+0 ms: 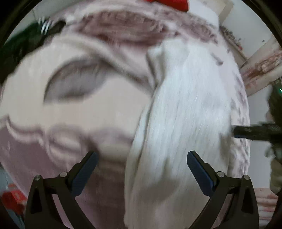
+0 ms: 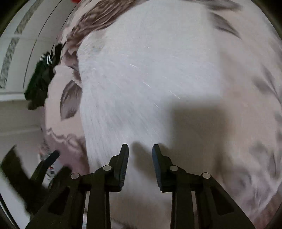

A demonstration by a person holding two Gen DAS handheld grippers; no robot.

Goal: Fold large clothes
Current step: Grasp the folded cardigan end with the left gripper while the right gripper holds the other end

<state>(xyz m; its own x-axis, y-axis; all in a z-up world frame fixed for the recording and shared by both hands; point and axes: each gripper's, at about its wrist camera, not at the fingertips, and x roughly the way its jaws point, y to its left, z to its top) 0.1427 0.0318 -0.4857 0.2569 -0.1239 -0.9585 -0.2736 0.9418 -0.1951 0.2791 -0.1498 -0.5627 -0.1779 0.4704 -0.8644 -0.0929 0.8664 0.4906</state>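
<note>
A white garment (image 1: 178,112) lies as a long strip on a pink patterned bedspread (image 1: 74,114). My left gripper (image 1: 141,155) hovers above the strip's near end, jaws spread wide and empty, pointing steeply down. The right wrist view is filled by the same white garment (image 2: 141,74), with my right gripper (image 2: 140,149) over it; its jaws stand a narrow gap apart with nothing between them. The right gripper's dark tip (image 1: 246,132) also shows at the cloth's right edge, and a left finger (image 2: 51,158) shows blurred at lower left. Both views are motion-blurred.
A black garment (image 1: 26,45) lies at the far left of the bed, also in the right wrist view (image 2: 40,82). Something red (image 1: 172,3) sits at the far edge, and a red object (image 1: 12,199) lies near the bed's left side. A pale panelled wall (image 2: 15,58) runs along the left.
</note>
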